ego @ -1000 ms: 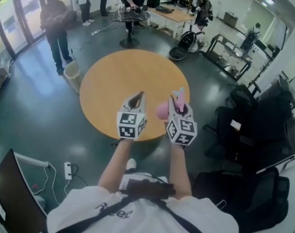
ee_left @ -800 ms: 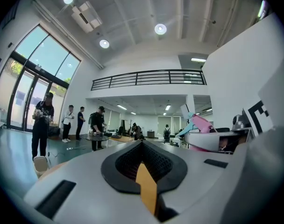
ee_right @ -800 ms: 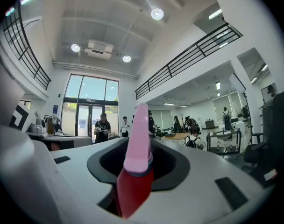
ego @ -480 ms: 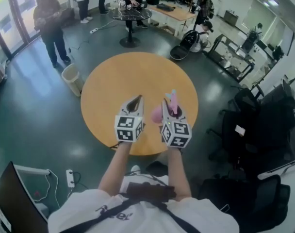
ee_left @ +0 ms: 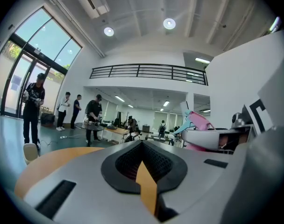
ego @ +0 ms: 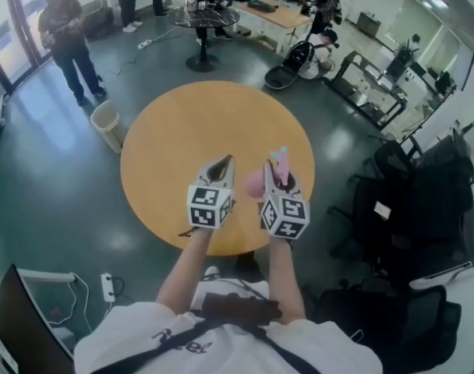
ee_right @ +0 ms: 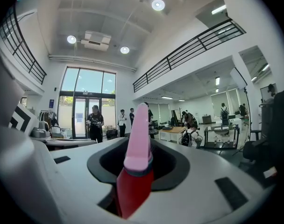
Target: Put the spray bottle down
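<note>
A pink spray bottle [ego: 257, 181] with a pale blue nozzle hangs above the round wooden table [ego: 175, 123], near its front edge. My right gripper [ego: 277, 170] is shut on it. In the right gripper view the bottle's pink and red part [ee_right: 135, 162] stands upright between the jaws. From the left gripper view the bottle [ee_left: 198, 122] shows to the right, in the right gripper [ee_left: 216, 137]. My left gripper [ego: 221, 162] floats beside it on the left, jaws closed to a point with nothing in them.
A pale waste bin [ego: 106, 123] stands left of the table, with a person [ego: 61, 33] beyond it. Dark office chairs [ego: 424, 201] crowd the right side. A small dark table [ego: 206, 18] and desks with several people lie at the back. A power strip [ego: 107, 285] is on the floor.
Both grippers have moved forward together, further in over the table from its front edge. The bottle stays in the right gripper. The left gripper stays closed.
</note>
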A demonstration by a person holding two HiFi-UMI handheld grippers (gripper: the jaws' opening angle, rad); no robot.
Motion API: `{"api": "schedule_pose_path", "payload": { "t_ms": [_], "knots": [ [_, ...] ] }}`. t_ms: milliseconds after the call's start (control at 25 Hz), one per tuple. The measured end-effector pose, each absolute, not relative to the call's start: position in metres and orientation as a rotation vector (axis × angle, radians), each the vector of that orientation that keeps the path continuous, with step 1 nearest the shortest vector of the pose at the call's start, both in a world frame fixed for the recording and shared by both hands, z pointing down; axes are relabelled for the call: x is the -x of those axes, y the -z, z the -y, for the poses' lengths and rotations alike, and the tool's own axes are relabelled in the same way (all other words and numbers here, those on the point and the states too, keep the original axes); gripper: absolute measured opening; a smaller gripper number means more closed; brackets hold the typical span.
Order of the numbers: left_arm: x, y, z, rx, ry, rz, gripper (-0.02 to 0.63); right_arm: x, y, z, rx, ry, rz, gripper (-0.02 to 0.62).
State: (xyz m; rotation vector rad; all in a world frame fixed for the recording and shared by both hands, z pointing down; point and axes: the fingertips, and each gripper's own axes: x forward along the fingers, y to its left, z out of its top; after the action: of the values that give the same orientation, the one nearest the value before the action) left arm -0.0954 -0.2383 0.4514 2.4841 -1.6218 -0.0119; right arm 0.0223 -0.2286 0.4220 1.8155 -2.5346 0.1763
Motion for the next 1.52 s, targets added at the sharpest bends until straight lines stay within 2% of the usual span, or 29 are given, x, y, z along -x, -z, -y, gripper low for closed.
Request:
{"api": "schedule_pose_path", "payload": {
  "t_ms": [480, 1520],
  "knots": [
    [0.063, -0.474, 0.281, -2.477, -0.069, 1.592, 0.009, -0.033, -0.441, 0.279, -1.768, -0.234, 2.528, 0.155],
    [0.048, -0.54, 0.38, -2.297, -0.186, 1.593, 0.009, -0.051, -0.504, 0.386, -1.658, -0.339, 2.442, 0.155]
  ]
}}
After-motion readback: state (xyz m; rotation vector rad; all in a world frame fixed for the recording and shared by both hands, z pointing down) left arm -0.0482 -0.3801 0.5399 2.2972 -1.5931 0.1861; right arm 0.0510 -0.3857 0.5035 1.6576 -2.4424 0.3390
